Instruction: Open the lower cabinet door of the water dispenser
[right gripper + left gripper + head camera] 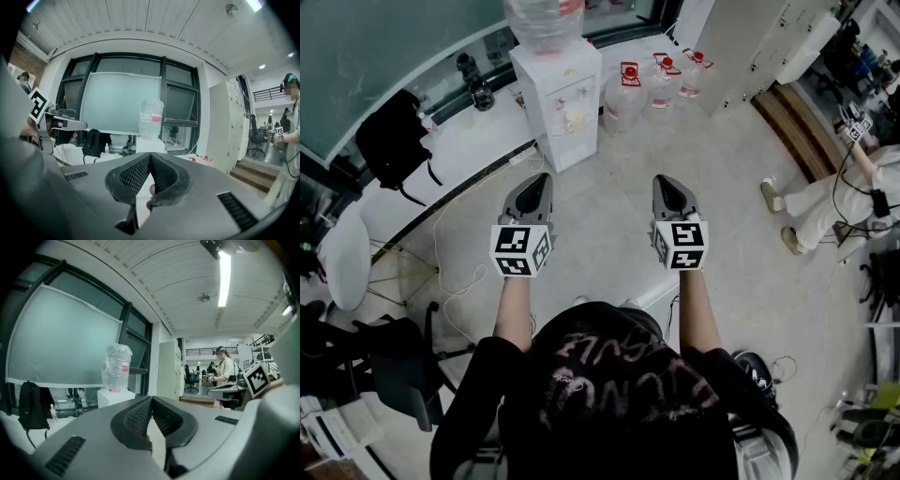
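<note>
Only the approach step here: left gripper (540, 180) and right gripper (667, 182) are both pinched closed on nothing (dispenser (556, 89) stands well ahead by the window (384, 37)), so next probably means walking up to its lower door (576, 142).

Bare floor (600, 202) lies open at frame centre, right up to the water dispenser (558, 108) — spare bottles (630, 94) crowd its right, the counter (469, 150) its left, cables (473, 278) trail lower left.
</note>
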Tool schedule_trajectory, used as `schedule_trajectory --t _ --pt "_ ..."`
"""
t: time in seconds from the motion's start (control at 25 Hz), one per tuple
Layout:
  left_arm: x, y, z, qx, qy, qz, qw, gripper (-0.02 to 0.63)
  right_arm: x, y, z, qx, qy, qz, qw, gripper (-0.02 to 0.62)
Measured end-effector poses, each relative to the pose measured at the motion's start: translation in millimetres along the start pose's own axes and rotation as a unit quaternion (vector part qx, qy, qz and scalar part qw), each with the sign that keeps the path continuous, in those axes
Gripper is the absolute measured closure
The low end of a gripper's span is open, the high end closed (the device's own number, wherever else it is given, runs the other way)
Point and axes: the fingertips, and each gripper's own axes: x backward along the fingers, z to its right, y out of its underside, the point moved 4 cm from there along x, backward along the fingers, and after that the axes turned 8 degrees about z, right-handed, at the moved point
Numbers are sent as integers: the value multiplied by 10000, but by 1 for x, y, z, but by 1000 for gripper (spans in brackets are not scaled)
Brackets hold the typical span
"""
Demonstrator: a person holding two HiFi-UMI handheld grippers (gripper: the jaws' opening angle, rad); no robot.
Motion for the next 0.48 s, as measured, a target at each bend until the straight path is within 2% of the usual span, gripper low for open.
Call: schedule_trajectory --t 0.48 --pt "3 6 -4 33 135 -48 9999 595 0 -2 -10 -7 126 79 9999 581"
